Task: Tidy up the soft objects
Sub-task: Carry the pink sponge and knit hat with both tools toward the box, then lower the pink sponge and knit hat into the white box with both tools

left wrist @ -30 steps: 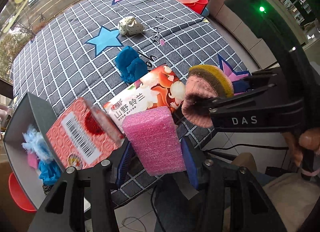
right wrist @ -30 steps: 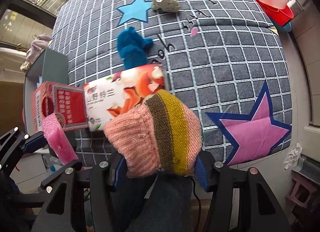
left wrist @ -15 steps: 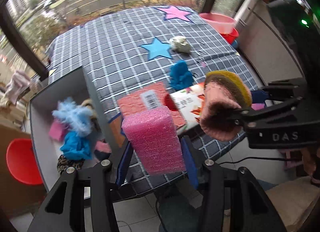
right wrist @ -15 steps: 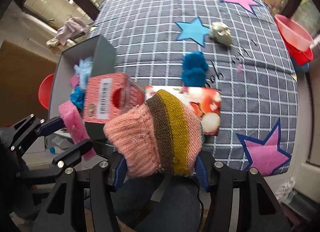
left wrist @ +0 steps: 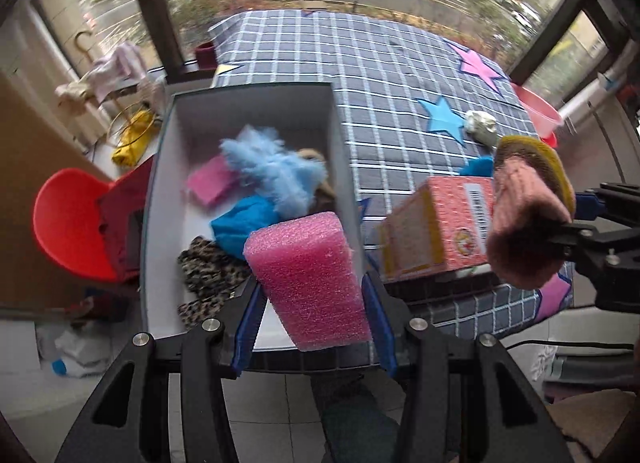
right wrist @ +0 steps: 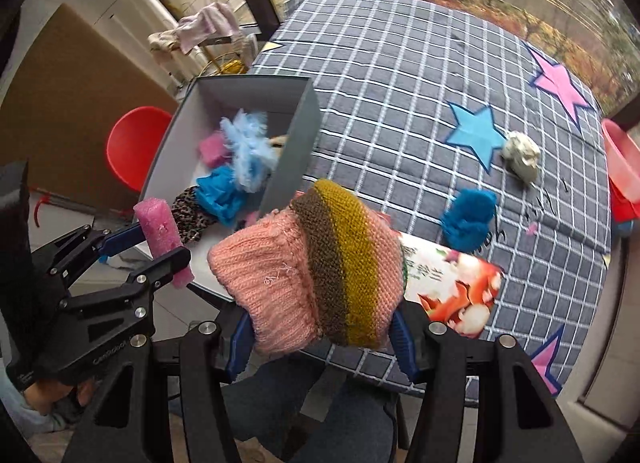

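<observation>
My left gripper (left wrist: pixel 310 303) is shut on a pink foam block (left wrist: pixel 308 275), held above the near end of a grey open box (left wrist: pixel 340 135). The block also shows in the right wrist view (right wrist: pixel 160 239). The box holds a light blue fluffy piece (left wrist: pixel 276 171), a small pink sponge (left wrist: pixel 208 183), a blue cloth (left wrist: pixel 244 223) and a leopard-print cloth (left wrist: pixel 208 275). My right gripper (right wrist: pixel 320 319) is shut on a pink, brown and yellow knitted hat (right wrist: pixel 316 263), held over the table's front edge to the right of the box. The hat shows in the left wrist view (left wrist: pixel 524 219).
On the checked table cloth (right wrist: pixel 400 75) lie a blue knitted item (right wrist: pixel 468 215), a pale crumpled soft item (right wrist: pixel 520 155), a flat printed packet (right wrist: pixel 452 283) and a red carton (left wrist: pixel 440 223). A red chair (left wrist: pixel 68 219) stands left of the box. A red basin (right wrist: pixel 620 167) sits far right.
Both grippers have swung left with their loads. The box has come into full view, and the foam block now hangs over its near end.
</observation>
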